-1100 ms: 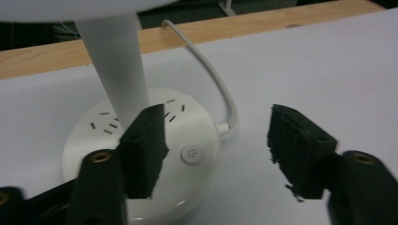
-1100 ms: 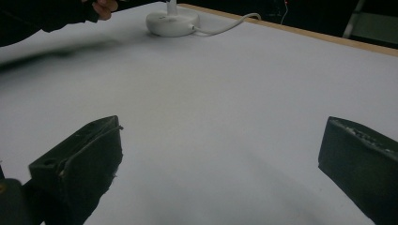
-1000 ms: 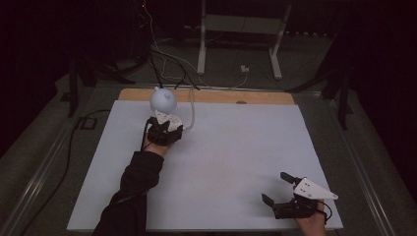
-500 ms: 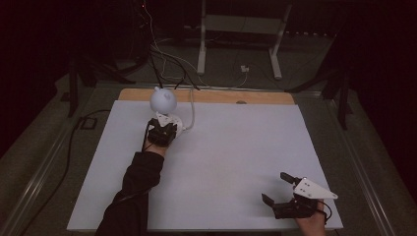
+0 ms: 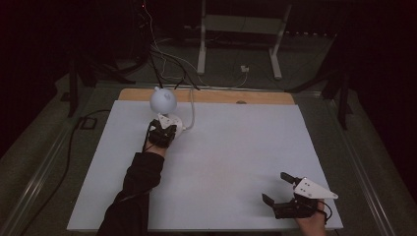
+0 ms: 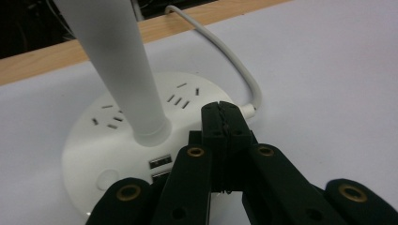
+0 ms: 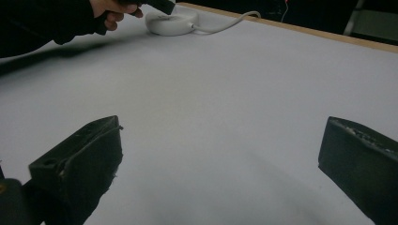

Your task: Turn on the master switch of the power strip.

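Nothing moved: left gripper (image 6: 224, 123) fingers closed over lamp base (image 6: 117, 140), cord (image 6: 225, 61) behind; right gripper (image 5: 286, 192) fingers wide, empty.

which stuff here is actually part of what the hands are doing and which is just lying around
In use:
- white desk lamp, its round base with sockets and USB ports
- left gripper, jaws shut, tips over the base
- lamp's white cable

Just there:
- right gripper, jaws open, idle over the white table
- metal stand and loose wires on the floor behind
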{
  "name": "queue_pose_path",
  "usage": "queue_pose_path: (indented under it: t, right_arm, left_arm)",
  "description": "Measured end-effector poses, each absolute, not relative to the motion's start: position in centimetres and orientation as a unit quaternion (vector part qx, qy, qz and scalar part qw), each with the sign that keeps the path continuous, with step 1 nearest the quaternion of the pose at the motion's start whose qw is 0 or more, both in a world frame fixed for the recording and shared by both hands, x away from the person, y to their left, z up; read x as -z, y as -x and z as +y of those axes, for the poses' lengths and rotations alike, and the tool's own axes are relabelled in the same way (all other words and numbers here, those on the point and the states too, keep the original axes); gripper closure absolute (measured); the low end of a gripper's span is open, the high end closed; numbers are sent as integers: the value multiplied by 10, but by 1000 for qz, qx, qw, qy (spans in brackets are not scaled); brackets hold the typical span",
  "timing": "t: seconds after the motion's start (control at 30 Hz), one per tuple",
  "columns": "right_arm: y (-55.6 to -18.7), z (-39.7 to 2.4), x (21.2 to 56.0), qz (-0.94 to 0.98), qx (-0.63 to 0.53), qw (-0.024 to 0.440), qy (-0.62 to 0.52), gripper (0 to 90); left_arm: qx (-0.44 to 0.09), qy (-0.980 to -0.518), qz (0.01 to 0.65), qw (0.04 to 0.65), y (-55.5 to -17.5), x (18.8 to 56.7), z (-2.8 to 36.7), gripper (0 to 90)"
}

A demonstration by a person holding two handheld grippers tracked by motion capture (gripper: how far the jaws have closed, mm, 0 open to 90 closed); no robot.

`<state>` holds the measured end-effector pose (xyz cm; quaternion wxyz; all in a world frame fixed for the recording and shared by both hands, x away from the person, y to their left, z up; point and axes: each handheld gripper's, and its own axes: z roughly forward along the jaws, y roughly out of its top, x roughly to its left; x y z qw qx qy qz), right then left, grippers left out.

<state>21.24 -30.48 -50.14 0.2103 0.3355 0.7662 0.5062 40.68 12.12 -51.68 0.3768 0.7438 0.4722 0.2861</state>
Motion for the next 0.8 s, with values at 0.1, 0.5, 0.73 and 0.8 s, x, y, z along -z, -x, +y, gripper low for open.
queue_pose_path:
  t: [0.1,0.5,0.73,0.8]
  right_arm:
    - [-213,-305,502,766,-506,210,-336,0]
    - [-213,-305,502,767,-506,208,-336,0]
    - [-213,-305,502,767,-506,208,-336,0]
    - [-212,-305,502,767,-506,208,-336,0]
  left_arm:
    - [-290,-746,471,370,-408,518,120,900]
    - [-299,-752,466,359,-410,521,119,900]
    - [-300,-753,465,357,-412,521,117,900]
    - [-301,-754,464,355,-412,521,117,900]
